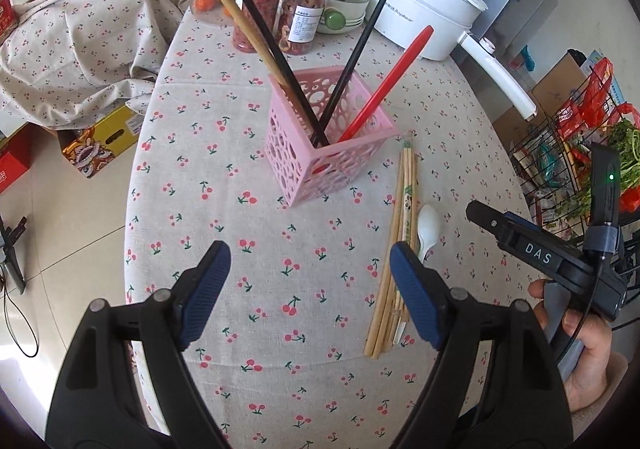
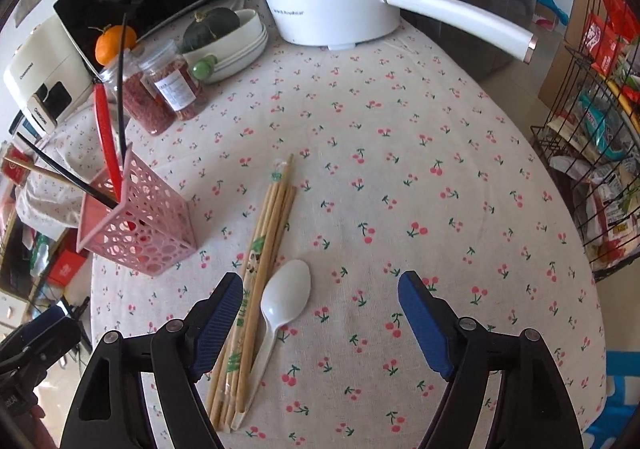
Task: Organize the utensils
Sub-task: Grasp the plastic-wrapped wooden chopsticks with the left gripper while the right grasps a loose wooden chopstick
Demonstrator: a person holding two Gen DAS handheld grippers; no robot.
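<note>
Nearest camera: right hand-held gripper (image 2: 320,319), jaws wide apart, nothing between the pads; white plastic spoon (image 2: 285,299) lies just under its left finger.
Left hand-held gripper (image 1: 310,291): jaws also wide, empty, hanging over bare cloth at the near edge of the table (image 1: 280,389).
Loose utensils: bundle of bamboo chopsticks (image 2: 256,281), some in a printed paper sleeve, flat on the table toward the near edge, touching the spoon, tips pointing at the far edge.
Holder: pink perforated basket (image 1: 320,153) stands upright mid-table, just beyond the bundle's far ends.
Already in holder: 2 black chopsticks (image 1: 352,61), 1 red chopstick (image 1: 384,89), 1 long wooden chopstick (image 1: 232,9), all leaning on the rim.
Counts: 1 spoon, 1 basket, 2 jars at far edge; loose bamboo sticks look like about five or six, exact count unclear where they overlap.
Step, judged: partway done, approach to the next pick; spoon or bundle is the likely target.
Next move needs: right hand-held gripper lowered astride spoon handle or bundle, closed, lifted, then tipped upright over the basket.
Risk: thin flat items, pads may slide off or drag neighbours.
</note>
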